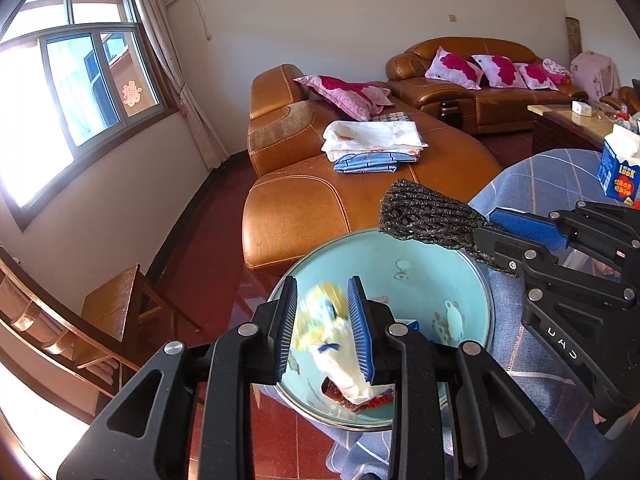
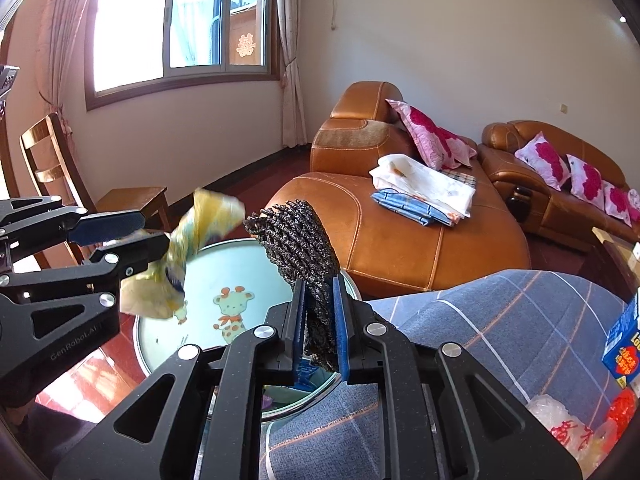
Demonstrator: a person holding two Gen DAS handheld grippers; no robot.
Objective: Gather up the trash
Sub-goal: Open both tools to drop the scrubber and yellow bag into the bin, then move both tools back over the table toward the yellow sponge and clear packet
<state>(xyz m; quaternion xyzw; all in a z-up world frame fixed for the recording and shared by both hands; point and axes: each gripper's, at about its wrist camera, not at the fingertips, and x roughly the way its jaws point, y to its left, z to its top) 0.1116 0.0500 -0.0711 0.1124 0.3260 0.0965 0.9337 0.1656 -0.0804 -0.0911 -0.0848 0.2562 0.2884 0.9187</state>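
A light blue basin [image 1: 420, 292] with cartoon animals sits below both grippers, by the edge of a plaid-covered table. My left gripper [image 1: 322, 284] hovers over it, jaws apart, with a blurred yellow and white wrapper [image 1: 324, 328] loose between the pads. In the right wrist view that wrapper [image 2: 200, 224] dangles from the left gripper [image 2: 154, 230] above the basin [image 2: 224, 264]. My right gripper [image 2: 318, 282] is shut on a dark braided piece [image 2: 296, 236], which sticks up past the fingertips. The left wrist view shows the right gripper [image 1: 486, 224] holding this piece [image 1: 424, 216] over the basin's far rim.
Other wrappers [image 1: 376, 400] lie in the basin. The blue plaid tablecloth [image 2: 500, 320] carries a blue box [image 2: 624, 344] and a plastic bag with red print [image 2: 580, 428]. A brown leather sofa [image 1: 360, 184] stands behind the basin, a wooden chair [image 2: 60, 160] to the left.
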